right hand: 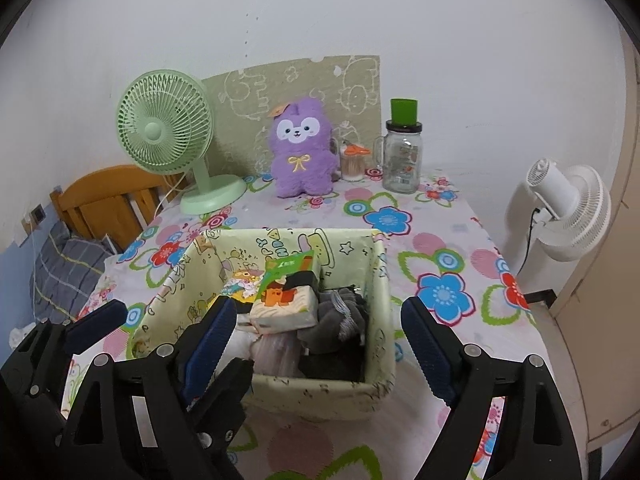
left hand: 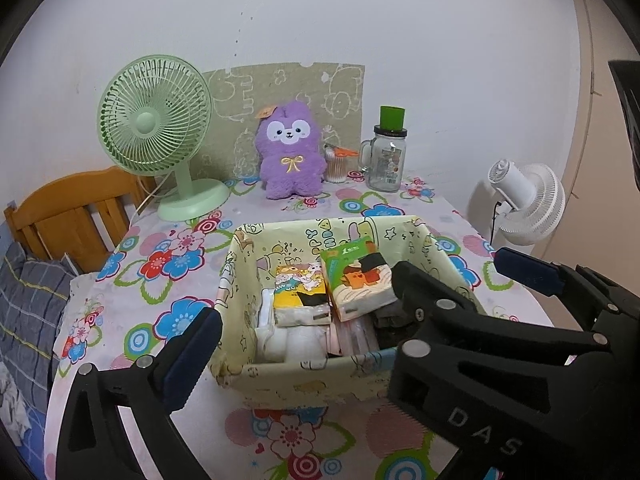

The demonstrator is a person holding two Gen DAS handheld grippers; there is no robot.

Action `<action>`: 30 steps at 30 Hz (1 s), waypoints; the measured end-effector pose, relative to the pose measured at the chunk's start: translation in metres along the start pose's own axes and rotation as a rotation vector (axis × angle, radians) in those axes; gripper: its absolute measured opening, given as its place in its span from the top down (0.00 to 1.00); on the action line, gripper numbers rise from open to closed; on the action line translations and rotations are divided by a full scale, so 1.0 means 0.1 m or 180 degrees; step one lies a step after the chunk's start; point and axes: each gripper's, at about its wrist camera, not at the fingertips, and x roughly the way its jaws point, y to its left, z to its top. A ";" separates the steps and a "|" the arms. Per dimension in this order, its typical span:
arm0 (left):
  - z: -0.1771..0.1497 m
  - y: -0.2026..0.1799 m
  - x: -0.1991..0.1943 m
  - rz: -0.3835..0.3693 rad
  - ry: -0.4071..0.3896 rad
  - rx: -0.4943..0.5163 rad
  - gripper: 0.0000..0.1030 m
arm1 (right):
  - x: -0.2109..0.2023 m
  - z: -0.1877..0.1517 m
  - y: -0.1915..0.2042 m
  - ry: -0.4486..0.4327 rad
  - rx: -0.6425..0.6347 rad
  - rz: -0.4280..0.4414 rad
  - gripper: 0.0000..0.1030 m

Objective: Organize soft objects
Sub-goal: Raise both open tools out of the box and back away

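A pale yellow fabric storage box (left hand: 256, 372) (right hand: 380, 280) stands mid-table. It holds two tissue packs (left hand: 358, 280) (right hand: 288, 300), grey socks (right hand: 340, 316), and white and pink soft items (left hand: 296, 344). A purple plush toy (left hand: 290, 152) (right hand: 302, 152) sits upright at the back of the table. My left gripper (left hand: 352, 320) is open and empty, its fingers straddling the box's near part. My right gripper (right hand: 320, 340) is open and empty, just above the box's near half. The right gripper also shows in the left wrist view (left hand: 528, 272) at the box's right.
A green desk fan (left hand: 160, 136) (right hand: 172, 140) stands back left. A glass jar with a green cup on top (left hand: 386, 156) (right hand: 402, 152) and a cotton-swab container (left hand: 336, 164) stand back right. A white fan (right hand: 568, 212) is right of the table, a wooden bed frame (left hand: 68, 216) left.
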 end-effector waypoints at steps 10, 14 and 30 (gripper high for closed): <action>-0.09 -0.01 -0.24 -0.0009 -0.0084 0.0022 0.00 | -0.31 -0.12 -0.03 -0.0109 0.0020 -0.0012 0.10; -0.12 0.00 -0.35 0.0063 -0.0144 0.0032 0.00 | -0.45 -0.17 -0.03 -0.0190 0.0017 -0.0012 0.09; -0.29 0.10 -0.69 0.0150 -0.0258 -0.0017 0.00 | -0.88 -0.37 -0.14 -0.0386 0.0084 -0.0171 0.09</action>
